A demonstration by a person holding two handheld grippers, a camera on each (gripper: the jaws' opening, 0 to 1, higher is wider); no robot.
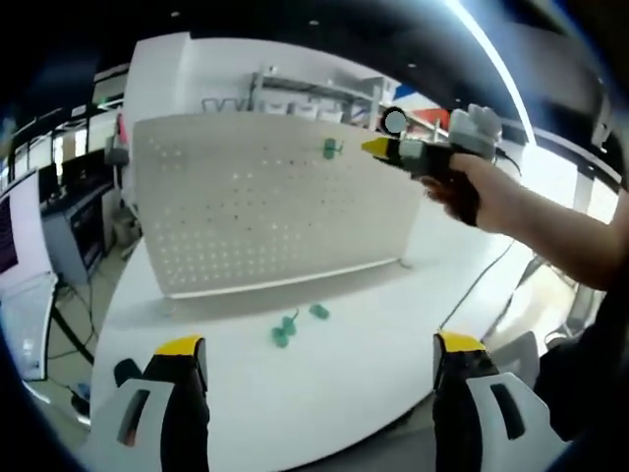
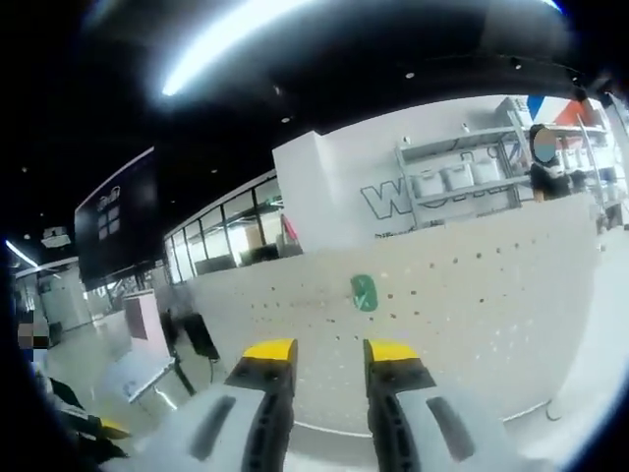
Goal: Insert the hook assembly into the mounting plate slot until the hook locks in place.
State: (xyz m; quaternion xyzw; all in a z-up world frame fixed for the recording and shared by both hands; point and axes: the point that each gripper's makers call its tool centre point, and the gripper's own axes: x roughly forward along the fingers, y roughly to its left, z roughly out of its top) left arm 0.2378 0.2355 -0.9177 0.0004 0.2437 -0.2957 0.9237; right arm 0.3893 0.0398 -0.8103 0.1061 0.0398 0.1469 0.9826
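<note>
A white pegboard mounting plate [image 1: 275,206] stands upright on the white table [image 1: 373,334]. One green hook [image 1: 330,148] sits in the plate near its upper right. It also appears as the green hook [image 2: 365,292] on the plate [image 2: 472,295], just beyond my right gripper [image 2: 331,352], whose jaws stand a little apart with nothing between them. A hand holds that right gripper [image 1: 378,147] just right of the hook. Loose green hooks [image 1: 285,329] lie on the table in front of the plate. My left gripper [image 1: 319,344] hangs wide open over the table's near side.
A cable [image 1: 472,290] runs across the table to the right of the plate. Shelving with bins [image 2: 462,177] stands behind the plate, with a person [image 2: 545,167] beside it. Desks and monitors [image 1: 59,216] are on the left. The table's near edge [image 1: 324,438] curves below my left jaws.
</note>
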